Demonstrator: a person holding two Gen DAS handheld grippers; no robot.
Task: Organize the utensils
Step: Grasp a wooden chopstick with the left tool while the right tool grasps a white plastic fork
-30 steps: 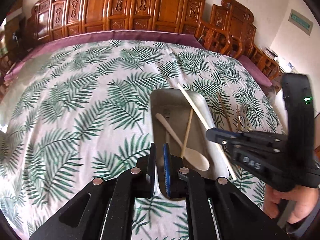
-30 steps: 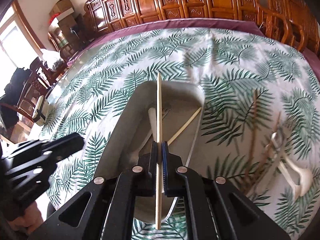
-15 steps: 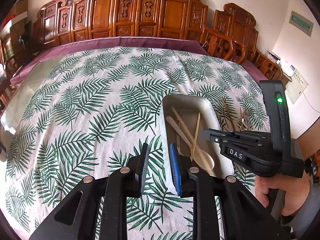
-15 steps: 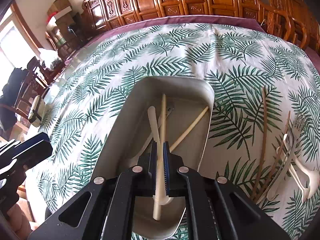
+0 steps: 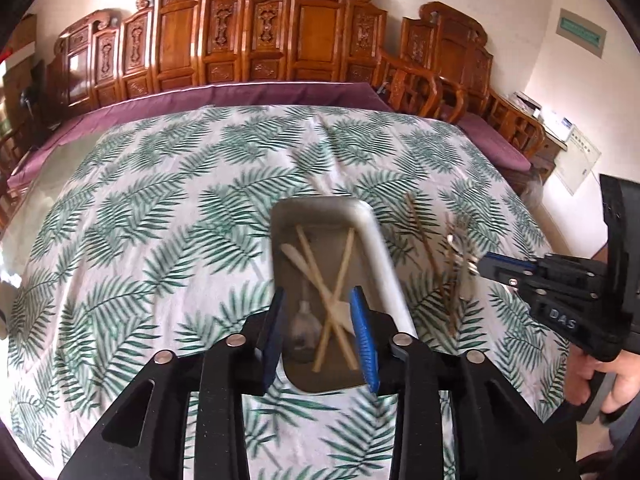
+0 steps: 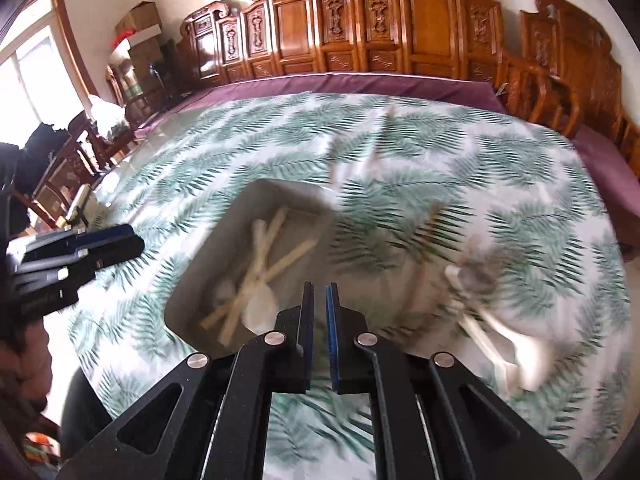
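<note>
We are holding the left gripper (image 5: 322, 334) low over the near end of the tray (image 5: 380, 248), its blue-padded fingers spread wide with nothing between them, and we are holding the right gripper (image 6: 319, 336) just off the tray's right side, its pads set a narrow gap apart and gripping nothing. Under both, a white tablecloth (image 5: 160, 220) printed with green palm fronds is covering the table, with a purple cloth (image 5: 248, 94) showing along the far edge. The grey tray is lying lengthwise away from us, and inside it pale chopsticks (image 5: 340, 272) are crossing each other in an X, their long axes running roughly near to far, over a pale spoon (image 5: 294, 254) whose handle is pointing toward the far left corner. Right of the tray, darker chopsticks (image 5: 424, 236) are lying loose on the cloth, also running near to far, beside a metal utensil (image 5: 456, 240) too blurred for us to name. In the right wrist view a white spoon (image 6: 516, 352) is lying on the cloth to the right, smeared by motion blur, as is much of that side. Beyond the table, carved wooden chairs (image 5: 256, 40) are lining a pale wall, and a window (image 6: 24, 80) is brightening the far left
</note>
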